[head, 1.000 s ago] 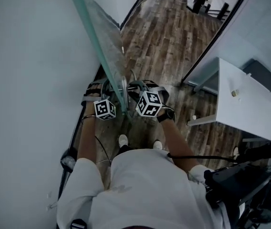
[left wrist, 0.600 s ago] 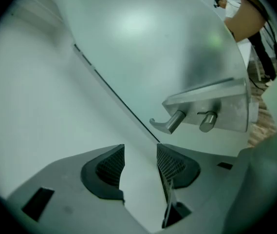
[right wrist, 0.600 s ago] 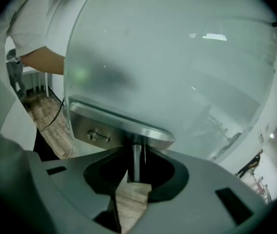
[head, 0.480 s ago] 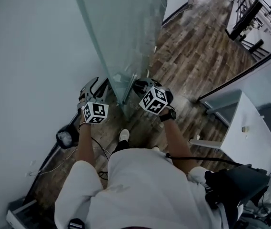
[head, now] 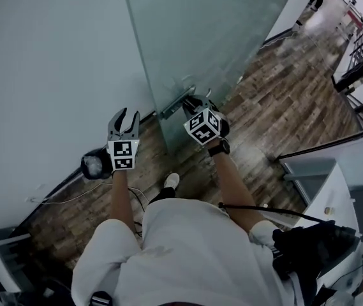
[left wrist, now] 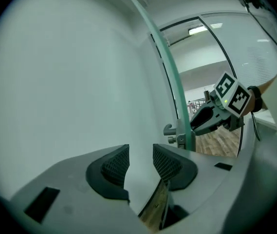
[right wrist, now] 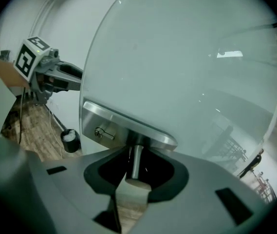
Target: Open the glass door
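the glass door (head: 219, 37) is judged partly opened, its handle (right wrist: 135, 161) clamped by the right gripper (head: 192, 106), while the empty left gripper (head: 124, 118) is being closed

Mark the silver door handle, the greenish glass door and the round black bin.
silver door handle (right wrist: 135, 160): right gripper view, shaft.
greenish glass door (head: 219, 37): head view, pane.
round black bin (head: 94, 165): head view, top.

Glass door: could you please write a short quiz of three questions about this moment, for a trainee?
1. True or false: the right tongs grip the door handle.
2. What is between the left tongs? A the handle, B a cloth, C nothing.
3. Fill in: the floor shows ____ planks.
Key: 1 true. 2 C; their jaws are closing, with nothing between them. 3 wood.
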`<state>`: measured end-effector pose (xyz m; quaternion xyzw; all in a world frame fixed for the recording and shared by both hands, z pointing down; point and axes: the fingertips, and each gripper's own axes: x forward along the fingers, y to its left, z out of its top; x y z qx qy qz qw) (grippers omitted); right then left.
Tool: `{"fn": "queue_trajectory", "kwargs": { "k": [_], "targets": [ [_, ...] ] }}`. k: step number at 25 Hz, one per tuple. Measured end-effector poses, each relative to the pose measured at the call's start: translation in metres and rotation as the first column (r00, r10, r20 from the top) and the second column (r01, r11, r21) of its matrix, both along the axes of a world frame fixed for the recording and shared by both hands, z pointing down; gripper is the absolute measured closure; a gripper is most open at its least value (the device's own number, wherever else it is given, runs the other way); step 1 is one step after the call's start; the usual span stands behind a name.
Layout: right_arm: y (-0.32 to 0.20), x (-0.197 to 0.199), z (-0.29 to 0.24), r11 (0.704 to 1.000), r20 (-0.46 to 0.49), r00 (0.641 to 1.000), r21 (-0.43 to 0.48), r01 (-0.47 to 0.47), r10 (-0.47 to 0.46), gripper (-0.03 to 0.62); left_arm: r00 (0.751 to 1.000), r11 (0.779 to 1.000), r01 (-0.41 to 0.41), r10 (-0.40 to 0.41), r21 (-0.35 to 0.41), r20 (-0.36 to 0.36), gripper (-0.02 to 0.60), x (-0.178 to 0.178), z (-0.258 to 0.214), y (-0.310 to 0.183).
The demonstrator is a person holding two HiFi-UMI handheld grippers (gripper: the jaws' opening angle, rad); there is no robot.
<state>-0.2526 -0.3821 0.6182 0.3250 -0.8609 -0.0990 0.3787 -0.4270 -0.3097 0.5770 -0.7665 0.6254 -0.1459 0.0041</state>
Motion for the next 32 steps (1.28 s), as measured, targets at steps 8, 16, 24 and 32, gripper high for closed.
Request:
{"fn": "queue_trajectory", "kwargs": {
  "k": [8, 16, 24, 32],
  "targets": [
    [-0.058, -0.066, 0.002, 0.997, -0.014, 0.997, 0.036, -0.069, 0.070, 0.485, 0.993, 0.994, 0.111, -0.110, 0.022, -0.053, 0.518, -0.053, -0.003, 0.012],
    [-0.122, -0.139, 0.012, 0.967, -0.133, 0.986, 0.248, -0.061, 0.097, 0.485, 0.985, 0.990, 0.141, -0.142, -0.021, -0.097, 0.540, -0.095, 0.023, 0.005],
    [-0.176, -0.175, 0.015, 0.964, -0.151, 0.982, 0.256, -0.068, 0.110, 0.485, 0.984, 0.988, 0.145, -0.149, -0.049, -0.101, 0.540, -0.109, 0.036, 0.003],
    [-0.213, -0.204, 0.017, 0.965, -0.137, 0.980, 0.239, -0.110, 0.146, 0.485, 0.981, 0.985, 0.158, -0.164, -0.072, -0.100, 0.540, -0.132, 0.049, 0.005]
  ]
}}
